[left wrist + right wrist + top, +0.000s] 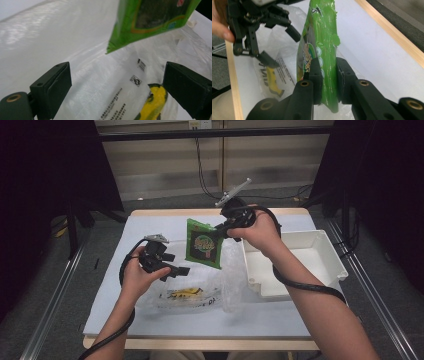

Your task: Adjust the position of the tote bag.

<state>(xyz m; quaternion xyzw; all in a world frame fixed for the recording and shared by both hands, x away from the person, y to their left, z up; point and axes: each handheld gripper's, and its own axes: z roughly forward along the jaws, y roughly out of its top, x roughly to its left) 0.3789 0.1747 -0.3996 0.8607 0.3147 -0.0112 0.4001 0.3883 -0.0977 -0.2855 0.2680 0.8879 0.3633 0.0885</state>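
A green snack packet [204,243] hangs above the table, pinched at its upper right corner by my right gripper [222,229], which is shut on it. In the right gripper view the packet [322,47] stands on edge between the jaws. Under it lies a clear plastic bag [192,292] with black print and a yellow mark. My left gripper [176,270] hovers open just over the bag's left part, nothing between its jaws. From the left gripper view the packet's lower corner [140,22] hangs above the bag [105,82].
A white rectangular tray [332,257] sits at the table's right side, with nothing in it. The table [150,225] is covered in pale blue-white sheet with a wooden rim. Black cables trail from both grippers.
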